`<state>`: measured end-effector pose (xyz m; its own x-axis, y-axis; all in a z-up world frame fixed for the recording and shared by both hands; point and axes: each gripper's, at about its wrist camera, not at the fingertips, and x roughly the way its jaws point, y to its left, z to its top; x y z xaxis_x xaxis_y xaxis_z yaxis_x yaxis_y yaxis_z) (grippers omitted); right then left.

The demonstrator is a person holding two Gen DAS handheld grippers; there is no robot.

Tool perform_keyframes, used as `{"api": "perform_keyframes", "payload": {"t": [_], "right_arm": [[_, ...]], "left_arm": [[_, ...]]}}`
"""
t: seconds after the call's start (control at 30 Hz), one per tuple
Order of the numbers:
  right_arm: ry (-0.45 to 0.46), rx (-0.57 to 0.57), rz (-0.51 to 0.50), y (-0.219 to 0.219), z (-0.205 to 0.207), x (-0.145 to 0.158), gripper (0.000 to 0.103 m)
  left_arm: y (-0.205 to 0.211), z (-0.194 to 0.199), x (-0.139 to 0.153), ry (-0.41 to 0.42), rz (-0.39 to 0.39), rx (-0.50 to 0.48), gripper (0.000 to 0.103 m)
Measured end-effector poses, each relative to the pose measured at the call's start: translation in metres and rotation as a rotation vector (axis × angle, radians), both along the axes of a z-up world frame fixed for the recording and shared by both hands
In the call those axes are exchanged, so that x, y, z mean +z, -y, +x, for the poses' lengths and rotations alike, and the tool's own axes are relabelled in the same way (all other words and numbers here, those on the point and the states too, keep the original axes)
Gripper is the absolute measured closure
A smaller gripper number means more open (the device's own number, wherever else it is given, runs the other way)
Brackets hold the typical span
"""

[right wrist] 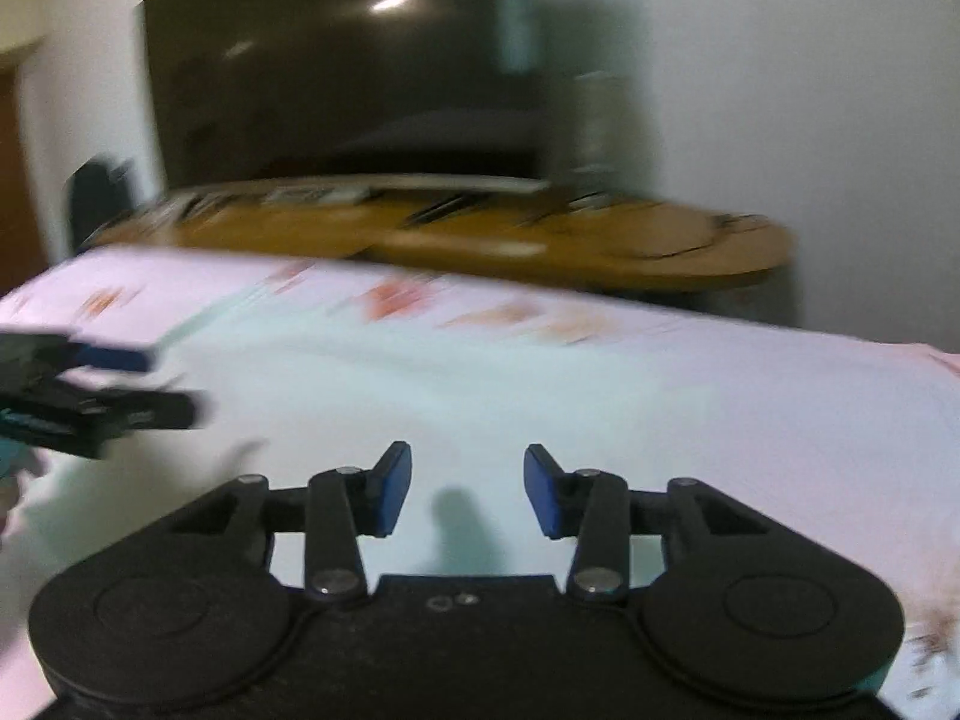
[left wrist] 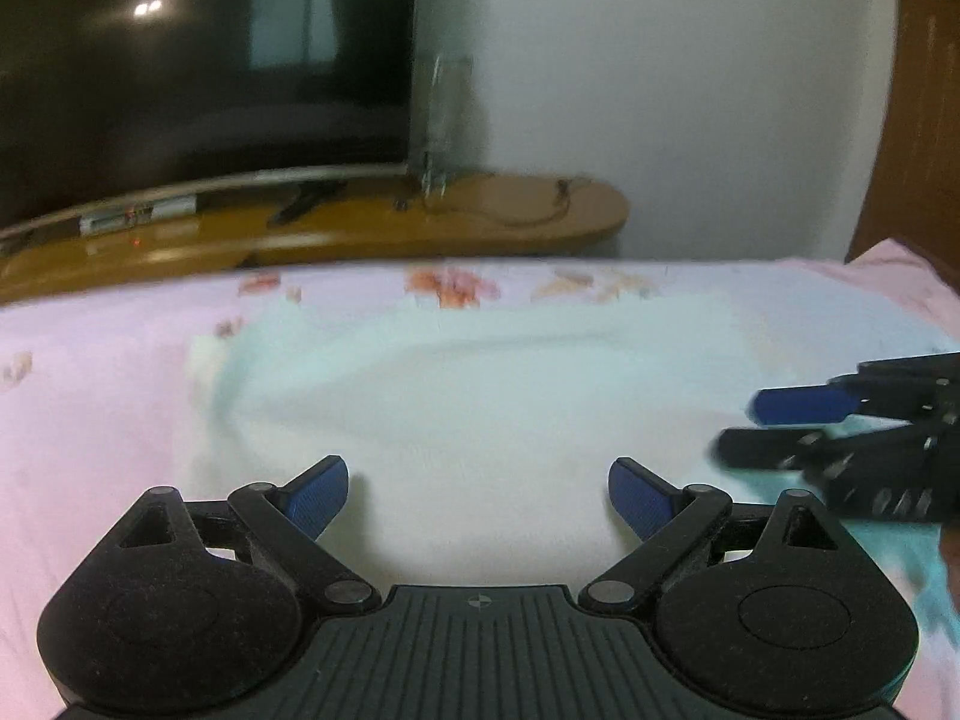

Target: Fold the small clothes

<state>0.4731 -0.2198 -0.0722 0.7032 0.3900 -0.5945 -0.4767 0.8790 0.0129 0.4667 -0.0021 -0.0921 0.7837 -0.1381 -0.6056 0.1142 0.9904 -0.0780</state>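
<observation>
A pale mint-white garment [left wrist: 480, 396] lies spread flat on the pink floral bedsheet [left wrist: 90, 420]; it is blurred in both views. My left gripper [left wrist: 478, 477] hovers over the garment's near part, jaws wide open with nothing between the blue pads [left wrist: 321, 498]. The right gripper [left wrist: 735, 429] reaches in from the right edge of the left wrist view, above the cloth. In the right wrist view the garment [right wrist: 420, 396] fills the middle, and my right gripper [right wrist: 468, 459] stands partly open over it, holding nothing. The left gripper [right wrist: 174, 384] shows at that view's left edge.
Beyond the bed's far edge [left wrist: 480, 264] stands a low wooden stand [left wrist: 420, 222] carrying a large dark television [left wrist: 198, 60] and a clear glass object [left wrist: 441, 120]. A white wall is behind, with brown wooden furniture [left wrist: 924, 120] at the far right.
</observation>
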Motion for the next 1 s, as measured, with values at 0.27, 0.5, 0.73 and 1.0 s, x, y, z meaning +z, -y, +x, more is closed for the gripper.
{"api": "perform_keyframes", "payload": {"t": [0.27,0.5,0.73,1.0], "right_arm": [[0.014,-0.037,-0.189,-0.016,-0.011,-0.02,0.05],[-0.033,-0.145,-0.152,0.031,-0.024,-0.013,0.048],[0.025,-0.151,-0.08,-0.012,-0.078,-0.001,0.05],[-0.05,-0.148,-0.091,-0.038,-0.087,-0.028,0.069]], "left_arm": [[-0.03,-0.029,-0.018,-0.031,0.091,0.033,0.0],[-0.068,-0.055,-0.006,-0.054,0.0,0.166,0.0],[0.002,-0.083,0.009,0.027,0.034,0.102,0.0],[0.005,-0.093,-0.018,-0.032,0.079,0.125,0.0]]}}
